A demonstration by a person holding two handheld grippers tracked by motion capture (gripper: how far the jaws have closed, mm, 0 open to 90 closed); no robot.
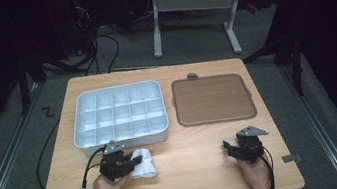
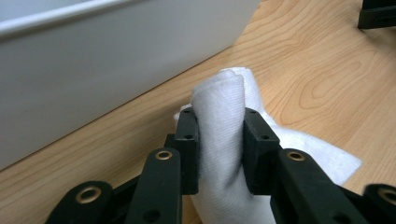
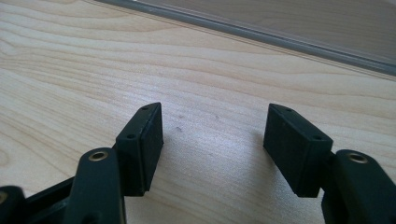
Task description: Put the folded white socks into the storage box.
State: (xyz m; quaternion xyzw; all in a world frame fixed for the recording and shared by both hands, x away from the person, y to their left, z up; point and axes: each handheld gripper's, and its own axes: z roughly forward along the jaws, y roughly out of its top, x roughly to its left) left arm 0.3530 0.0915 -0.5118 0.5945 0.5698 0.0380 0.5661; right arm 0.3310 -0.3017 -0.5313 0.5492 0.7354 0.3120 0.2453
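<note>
A white folded cloth [image 1: 144, 163] lies on the wooden table just in front of the white compartment tray [image 1: 118, 116]. My left gripper [image 1: 133, 161] is shut on that cloth [image 2: 223, 126]: both black pads press its bunched fold from either side, and the rest of the cloth spreads out on the table to the right. My right gripper [image 1: 228, 145] rests low over the table near the front right, open, with bare wood between its fingers [image 3: 144, 140].
A brown flat tray [image 1: 212, 99] lies right of the compartment tray, with a small grey knob [image 1: 192, 76] at its far edge. The compartment tray's white wall [image 2: 93, 60] stands close on the left of my left gripper. The brown tray's rim [image 3: 261, 28] crosses ahead of the right gripper.
</note>
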